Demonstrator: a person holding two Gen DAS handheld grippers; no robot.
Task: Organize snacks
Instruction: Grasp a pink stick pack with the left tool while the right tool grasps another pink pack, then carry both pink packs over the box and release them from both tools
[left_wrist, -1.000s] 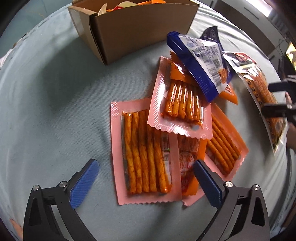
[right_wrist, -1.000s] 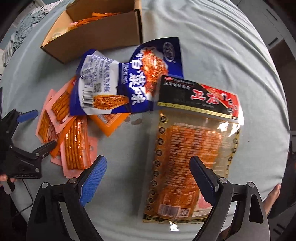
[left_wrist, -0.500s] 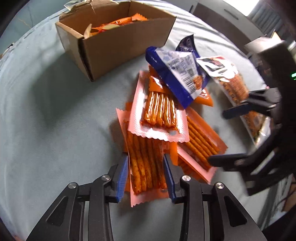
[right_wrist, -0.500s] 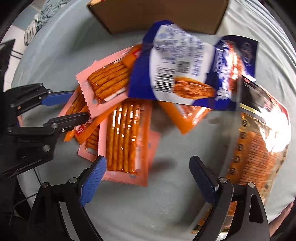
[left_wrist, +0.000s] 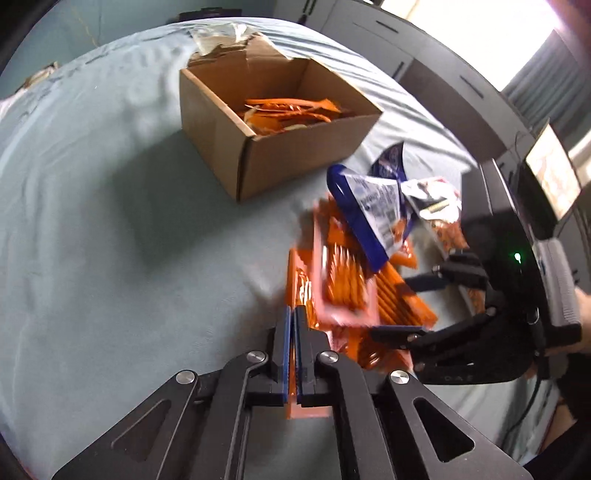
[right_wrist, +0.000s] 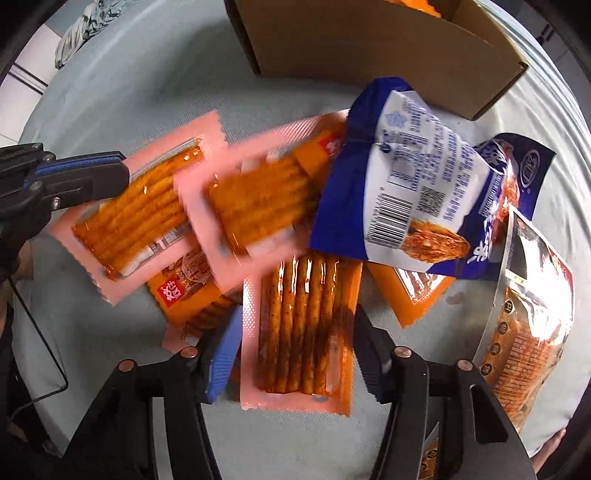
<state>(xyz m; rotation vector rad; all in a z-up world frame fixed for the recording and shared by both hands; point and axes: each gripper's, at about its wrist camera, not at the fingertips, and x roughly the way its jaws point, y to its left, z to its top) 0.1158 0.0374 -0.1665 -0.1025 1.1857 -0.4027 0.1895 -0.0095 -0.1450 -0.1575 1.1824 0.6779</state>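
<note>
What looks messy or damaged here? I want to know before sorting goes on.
The loose snack packets lie overlapping in a heap on the cloth beside the cardboard box, and a blue bag sits crumpled on top. The box's far flap looks torn. No spill shows.

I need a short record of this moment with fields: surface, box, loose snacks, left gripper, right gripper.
surface: light blue cloth
box: open cardboard box, orange packets already inside
loose snacks: pile of pink and orange stick packets, a blue bag on top, a large clear bag at the side
left gripper: left gripper shut on the edge of a pink stick packet
right gripper: right gripper has just been closing around another stick packet; pad contact unclear
</note>
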